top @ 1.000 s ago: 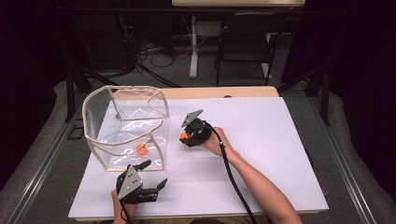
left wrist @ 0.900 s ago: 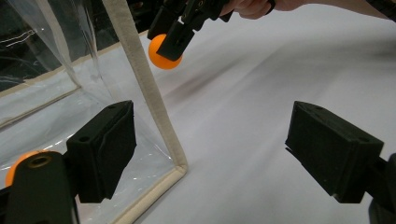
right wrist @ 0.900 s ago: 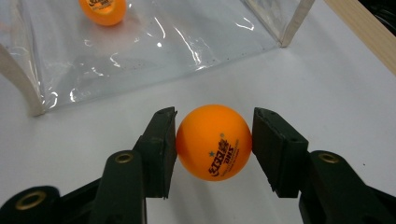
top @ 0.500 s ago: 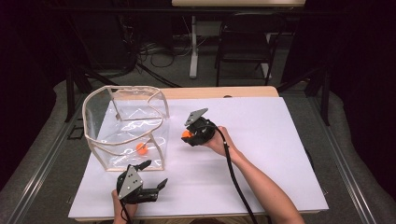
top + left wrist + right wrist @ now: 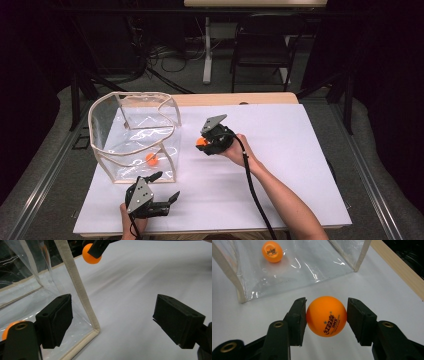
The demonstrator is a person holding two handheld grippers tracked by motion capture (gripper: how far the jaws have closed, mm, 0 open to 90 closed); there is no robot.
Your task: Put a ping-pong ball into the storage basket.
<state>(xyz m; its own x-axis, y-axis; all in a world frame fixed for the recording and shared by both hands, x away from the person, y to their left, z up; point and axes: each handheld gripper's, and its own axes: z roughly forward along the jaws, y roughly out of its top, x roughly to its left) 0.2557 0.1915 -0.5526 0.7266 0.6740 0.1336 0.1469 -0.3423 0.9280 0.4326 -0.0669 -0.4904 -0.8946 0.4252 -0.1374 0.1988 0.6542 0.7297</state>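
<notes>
My right gripper (image 5: 204, 143) is shut on an orange ping-pong ball (image 5: 326, 316), its two pads pressing the ball's sides, a little above the white table and to the right of a clear plastic bag (image 5: 135, 135). The held ball (image 5: 90, 255) also shows at the top of the left gripper view. A second orange ball (image 5: 151, 159) lies inside the bag, seen through the plastic (image 5: 272, 251). My left gripper (image 5: 166, 187) rests near the table's front edge with its jaws wide open and nothing between them; the bag's front corner (image 5: 86, 307) stands just ahead of its left pad.
The clear bag stands upright with its top open, edged with cream trim. The white table top (image 5: 280, 150) stretches to the right of the hands. A wooden strip (image 5: 235, 98) runs along the far edge. Chairs and cables lie on the floor beyond.
My right gripper with the ball has shifted slightly to the right and up in the high view. The left gripper has kept still.
</notes>
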